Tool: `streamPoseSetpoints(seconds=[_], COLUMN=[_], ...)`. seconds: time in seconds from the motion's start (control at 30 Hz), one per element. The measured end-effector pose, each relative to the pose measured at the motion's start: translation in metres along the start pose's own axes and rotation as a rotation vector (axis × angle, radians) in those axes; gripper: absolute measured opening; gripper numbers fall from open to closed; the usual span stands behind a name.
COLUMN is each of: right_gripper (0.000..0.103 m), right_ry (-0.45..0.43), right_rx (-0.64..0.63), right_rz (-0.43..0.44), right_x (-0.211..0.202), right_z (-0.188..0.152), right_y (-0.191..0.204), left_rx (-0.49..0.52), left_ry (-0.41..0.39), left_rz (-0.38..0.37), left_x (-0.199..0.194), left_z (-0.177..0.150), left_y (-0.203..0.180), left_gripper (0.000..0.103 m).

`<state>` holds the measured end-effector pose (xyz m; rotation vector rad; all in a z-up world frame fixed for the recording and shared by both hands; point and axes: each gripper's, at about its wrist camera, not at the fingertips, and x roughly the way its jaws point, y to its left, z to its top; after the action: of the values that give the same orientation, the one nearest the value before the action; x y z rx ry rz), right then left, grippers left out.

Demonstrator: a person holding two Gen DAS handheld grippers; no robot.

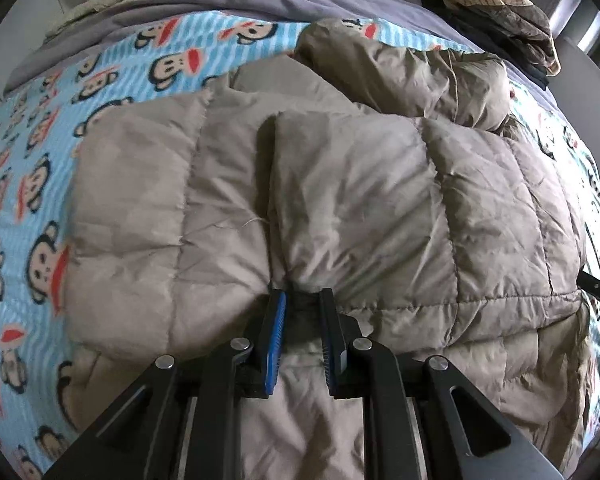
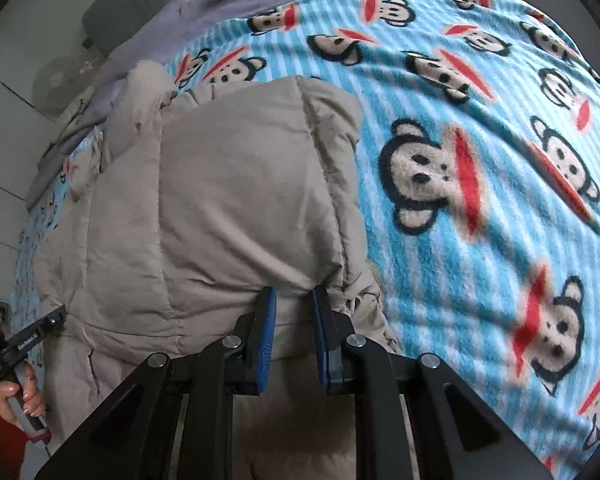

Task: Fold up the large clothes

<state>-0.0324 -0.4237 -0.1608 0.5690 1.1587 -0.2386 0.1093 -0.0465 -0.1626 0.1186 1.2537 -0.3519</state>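
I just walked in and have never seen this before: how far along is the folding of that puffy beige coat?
About midway. Done: one part of the beige quilted coat already lies doubled over itself on the monkey-print blanket. In hand: the left gripper and right gripper each pinch its edge. Left: laying that edge down and tidying the rumpled far part.

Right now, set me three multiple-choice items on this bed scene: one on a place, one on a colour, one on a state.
1. The puffer jacket lies on:
A. monkey-print blanket
B. bare floor
C. wooden chair

2. The jacket's colour:
A. red
B. beige
C. navy

3. The left hand-held gripper is:
A. wide open, clear of the cloth
B. shut on the jacket
C. holding a hanger

Key: 1 A, the blue blanket shows around the jacket; 2 B, its quilted panels are beige; 3 B, both pads pinch the jacket's edge.
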Motion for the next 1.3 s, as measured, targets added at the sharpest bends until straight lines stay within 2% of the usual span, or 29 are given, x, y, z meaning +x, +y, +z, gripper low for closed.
streamPoseSetpoints(seconds=[0.1, 0.27, 0.4, 0.43, 0.47, 0.5, 0.53, 0.57, 0.7, 0.77, 0.83, 0.97, 1.0, 1.03, 1.1, 1.3], right_gripper=[0.022, 0.022, 0.022, 0.022, 0.022, 0.022, 0.022, 0.022, 0.022, 0.029, 0.044, 0.06, 0.07, 0.075, 0.08, 0.085], right_ry=[-0.002, -0.001, 0.02, 0.03, 0.036, 0.045, 0.053, 0.058, 0.071, 0.079, 0.079, 0.077, 0.075, 0.074, 0.071, 0.074], right_rx=[0.022, 0.054, 0.055, 0.059, 0.062, 0.065, 0.066, 0.067, 0.06, 0.06, 0.065, 0.073, 0.08, 0.087, 0.106, 0.128], right_rz=[0.013, 0.038, 0.039, 0.045, 0.05, 0.058, 0.062, 0.067, 0.084, 0.086, 0.085, 0.095, 0.097, 0.101, 0.102, 0.107], right_x=[-0.015, -0.038, -0.041, -0.04, -0.04, -0.039, -0.038, -0.038, -0.04, -0.041, -0.043, -0.052, -0.054, -0.056, -0.061, -0.076], right_z=[-0.001, -0.015, -0.03, -0.035, -0.038, -0.042, -0.045, -0.048, -0.055, -0.059, -0.063, -0.072, -0.077, -0.08, -0.089, -0.118], right_y=[0.0, -0.001, 0.003, 0.004, 0.005, 0.006, 0.007, 0.008, 0.011, 0.012, 0.015, 0.02, 0.022, 0.023, 0.028, 0.046], left_rx=[-0.013, -0.021, -0.021, -0.023, -0.028, -0.038, -0.05, -0.051, -0.042, -0.036, -0.029, -0.016, -0.014, -0.011, -0.013, -0.017], left_ry=[-0.001, 0.006, 0.019, 0.02, 0.019, 0.012, -0.012, -0.046, -0.037, -0.031, -0.017, -0.002, 0.0, 0.004, 0.014, 0.023], left_rz=[0.011, 0.019, 0.035, 0.037, 0.038, 0.039, 0.049, 0.055, 0.059, 0.069, 0.084, 0.11, 0.112, 0.113, 0.116, 0.09], left_x=[-0.012, -0.03, -0.036, -0.037, -0.038, -0.04, -0.045, -0.051, -0.058, -0.061, -0.063, -0.071, -0.073, -0.075, -0.078, -0.099], left_z=[-0.004, -0.016, -0.029, -0.033, -0.037, -0.04, -0.043, -0.047, -0.056, -0.062, -0.066, -0.076, -0.079, -0.082, -0.088, -0.109], left_y=[0.002, 0.003, 0.0, -0.002, -0.002, -0.002, -0.002, -0.003, -0.007, -0.008, -0.009, -0.008, -0.007, -0.006, -0.002, 0.011], left_gripper=[0.019, 0.019, 0.019, 0.023, 0.061, 0.084, 0.103, 0.103, 0.103, 0.103, 0.103, 0.103, 0.103, 0.103, 0.103, 0.103])
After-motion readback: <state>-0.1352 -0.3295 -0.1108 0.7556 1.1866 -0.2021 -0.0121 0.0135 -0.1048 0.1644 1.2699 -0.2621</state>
